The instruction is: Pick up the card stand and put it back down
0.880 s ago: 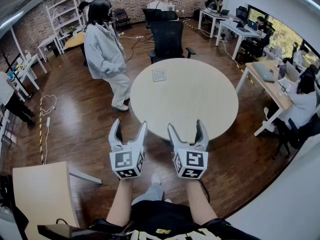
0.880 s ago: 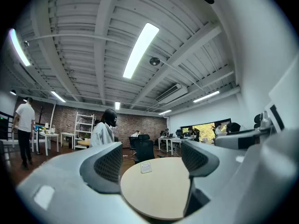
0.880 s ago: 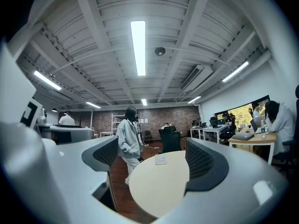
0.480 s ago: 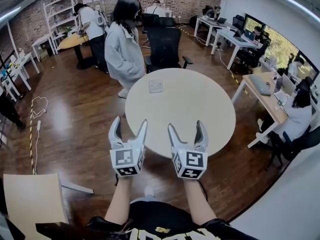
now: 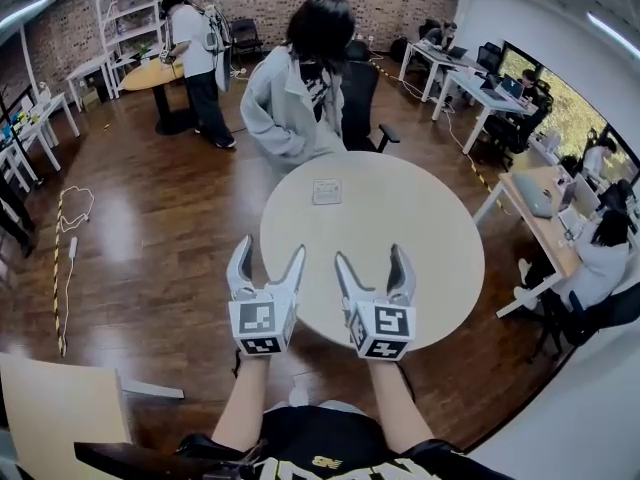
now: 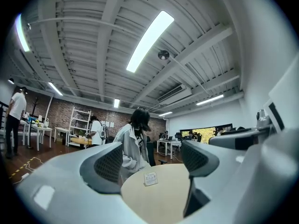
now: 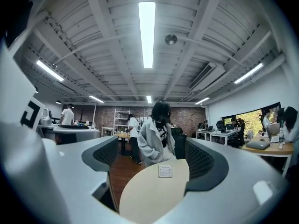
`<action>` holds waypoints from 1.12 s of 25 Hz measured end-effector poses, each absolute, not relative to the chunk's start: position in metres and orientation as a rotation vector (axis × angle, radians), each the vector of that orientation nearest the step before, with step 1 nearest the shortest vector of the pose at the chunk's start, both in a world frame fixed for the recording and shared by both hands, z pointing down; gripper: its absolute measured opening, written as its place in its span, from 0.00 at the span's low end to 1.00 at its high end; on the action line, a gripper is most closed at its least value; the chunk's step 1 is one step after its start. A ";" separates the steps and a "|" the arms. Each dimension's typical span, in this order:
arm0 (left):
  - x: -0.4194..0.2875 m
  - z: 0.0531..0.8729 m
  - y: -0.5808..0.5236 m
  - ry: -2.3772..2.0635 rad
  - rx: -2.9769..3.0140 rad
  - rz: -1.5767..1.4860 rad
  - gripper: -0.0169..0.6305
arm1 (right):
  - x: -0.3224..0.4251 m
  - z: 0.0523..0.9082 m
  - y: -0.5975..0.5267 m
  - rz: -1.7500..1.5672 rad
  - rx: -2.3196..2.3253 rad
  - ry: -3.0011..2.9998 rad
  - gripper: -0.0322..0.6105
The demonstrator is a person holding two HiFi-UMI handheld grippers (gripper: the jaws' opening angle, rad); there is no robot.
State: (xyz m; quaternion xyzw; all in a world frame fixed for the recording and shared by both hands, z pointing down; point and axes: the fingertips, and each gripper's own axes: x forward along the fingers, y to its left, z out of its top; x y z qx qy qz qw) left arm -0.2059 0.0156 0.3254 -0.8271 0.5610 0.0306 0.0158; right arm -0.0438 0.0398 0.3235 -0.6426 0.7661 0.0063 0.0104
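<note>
The surface (image 5: 430, 268) has come closer under the left hand-held gripper (image 5: 268, 253) and right hand-held gripper (image 5: 370, 258), both spread and empty. The card stand (image 5: 327, 191) stands toward its far edge, not yet within reach.

Head view: I look from above, forward and steeply down, over the left gripper (image 5: 268, 248) and right gripper (image 5: 370, 255) onto the round table (image 5: 420, 228).
Left gripper view: I sit low and level near the table's front edge, facing across it.
Right gripper view: the same low, level look, from just beside the left.
Shared: all three catch the table, the card stand (image 5: 327, 191) across it and the person in grey (image 5: 290, 108) behind.
</note>
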 end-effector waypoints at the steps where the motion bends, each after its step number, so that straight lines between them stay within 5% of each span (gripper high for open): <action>1: -0.208 0.329 0.011 1.743 -2.579 0.087 0.64 | -0.048 0.328 0.035 0.010 -2.001 2.399 0.74; 28: -0.138 0.355 -0.162 1.755 -2.581 -0.073 0.64 | 0.006 0.360 -0.158 -0.100 -1.829 2.533 0.74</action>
